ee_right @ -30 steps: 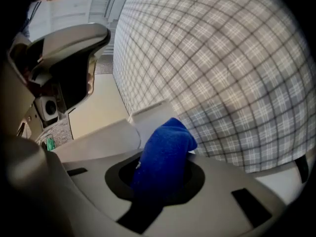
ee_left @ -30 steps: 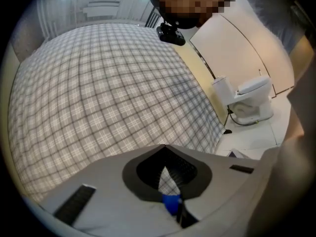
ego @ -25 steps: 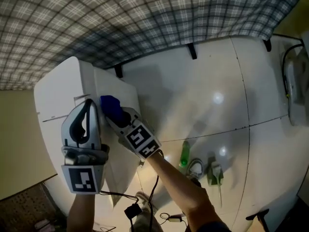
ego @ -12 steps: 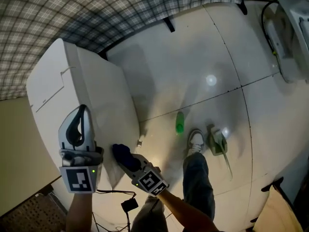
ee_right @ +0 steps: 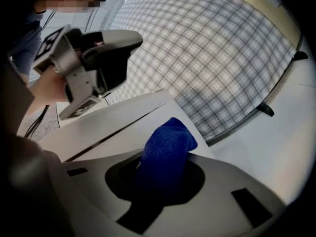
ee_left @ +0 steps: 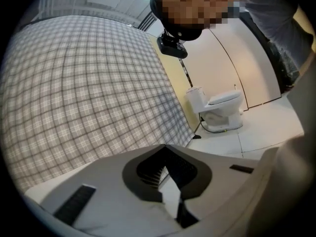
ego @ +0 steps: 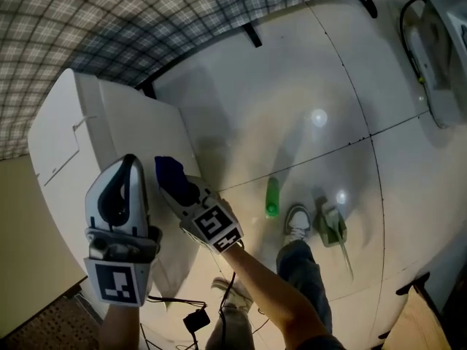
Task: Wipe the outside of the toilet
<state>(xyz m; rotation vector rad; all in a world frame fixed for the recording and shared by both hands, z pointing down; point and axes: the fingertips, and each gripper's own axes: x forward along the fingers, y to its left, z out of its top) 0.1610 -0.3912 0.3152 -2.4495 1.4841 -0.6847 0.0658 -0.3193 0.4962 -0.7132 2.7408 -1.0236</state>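
Head view: our right gripper (ego: 182, 189) is clamped on a blue cloth (ego: 168, 170), right up against the side of the white toilet (ego: 109, 133). Left gripper view: our left gripper (ee_left: 165, 149) is pinched closed on nothing. Right gripper view: the cloth is bunched between the jaws.

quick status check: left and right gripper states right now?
Left gripper: fingers closed, holding nothing.
Right gripper: fingers closed on the blue cloth.

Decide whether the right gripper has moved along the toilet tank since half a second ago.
Yes. The right gripper, shut on the blue cloth, has slid back up the toilet tank's side wall, away from its lower corner.
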